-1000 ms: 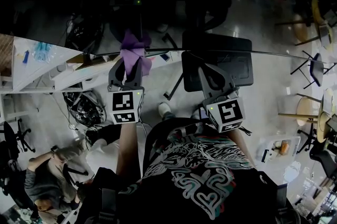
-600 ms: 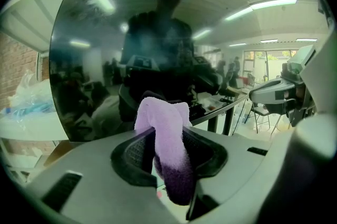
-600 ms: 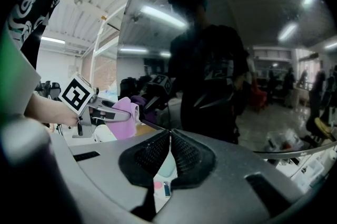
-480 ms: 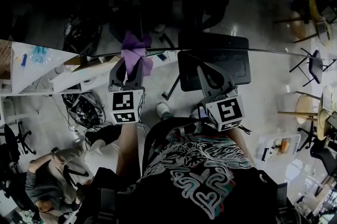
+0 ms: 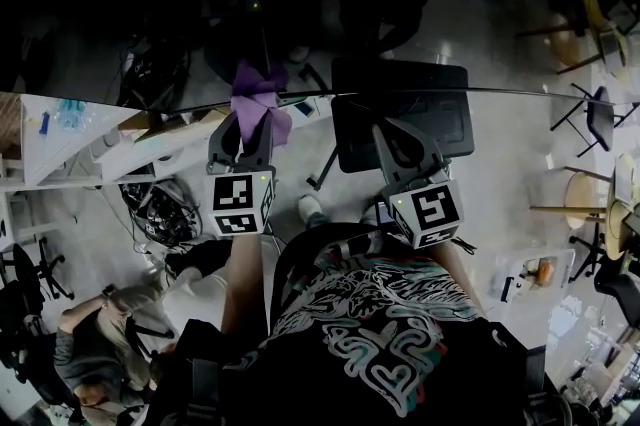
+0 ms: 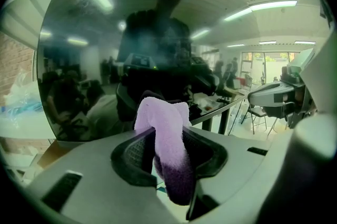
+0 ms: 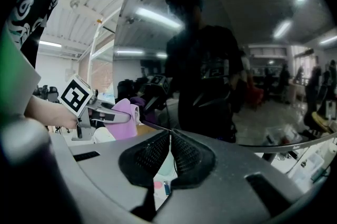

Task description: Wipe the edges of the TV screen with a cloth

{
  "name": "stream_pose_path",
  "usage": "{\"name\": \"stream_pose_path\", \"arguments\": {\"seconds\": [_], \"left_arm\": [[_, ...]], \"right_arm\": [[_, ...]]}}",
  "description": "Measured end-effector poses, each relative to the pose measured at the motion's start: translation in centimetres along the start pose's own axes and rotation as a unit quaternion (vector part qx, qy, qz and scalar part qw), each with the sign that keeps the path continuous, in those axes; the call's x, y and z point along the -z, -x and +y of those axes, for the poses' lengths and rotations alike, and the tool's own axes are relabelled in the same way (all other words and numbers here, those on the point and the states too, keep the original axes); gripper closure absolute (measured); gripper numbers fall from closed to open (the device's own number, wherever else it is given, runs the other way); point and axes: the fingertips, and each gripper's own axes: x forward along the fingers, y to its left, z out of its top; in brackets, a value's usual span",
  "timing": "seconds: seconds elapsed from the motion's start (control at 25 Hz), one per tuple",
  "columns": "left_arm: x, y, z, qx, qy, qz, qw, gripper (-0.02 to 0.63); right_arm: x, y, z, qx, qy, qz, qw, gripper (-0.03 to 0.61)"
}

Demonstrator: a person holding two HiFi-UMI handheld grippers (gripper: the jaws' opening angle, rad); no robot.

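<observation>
The cloth (image 6: 160, 123), judged soft and light, is pinched at its fold by the left tool (image 5: 244, 129); the right tool (image 7: 169, 139) is pressed together, empty.

The lower end of the cloth (image 6: 163, 123) is hidden inside the clamped jaws of the left gripper (image 6: 169, 136), and the head view does not show whether the cloth touches the edge of the TV screen (image 5: 420, 14). The screen runs out of the head view at both sides, and its dark surface blurs all reflected detail. The small items (image 7: 162, 186) seen below the pressed-together jaws of the right gripper (image 7: 169, 136) are too small to identify.
</observation>
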Motion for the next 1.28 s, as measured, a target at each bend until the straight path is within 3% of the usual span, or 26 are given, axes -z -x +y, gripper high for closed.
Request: {"name": "stream_pose_path", "arguments": {"seconds": [0.96, 1.28], "left_arm": [[-1.1, -1.5, -4.7, 0.045, 0.008, -0.009, 0.9989, 0.474], [-1.5, -2.0, -5.8, 0.077, 0.082, -0.021, 0.9935, 0.474]], "right_arm": [[0.3, 1.3, -2.4, 0.016, -0.004, 0.001, 1.000, 0.545], [0.2, 1.4, -3.2, 0.019, -0.010, -0.002, 1.000, 0.545]]}}
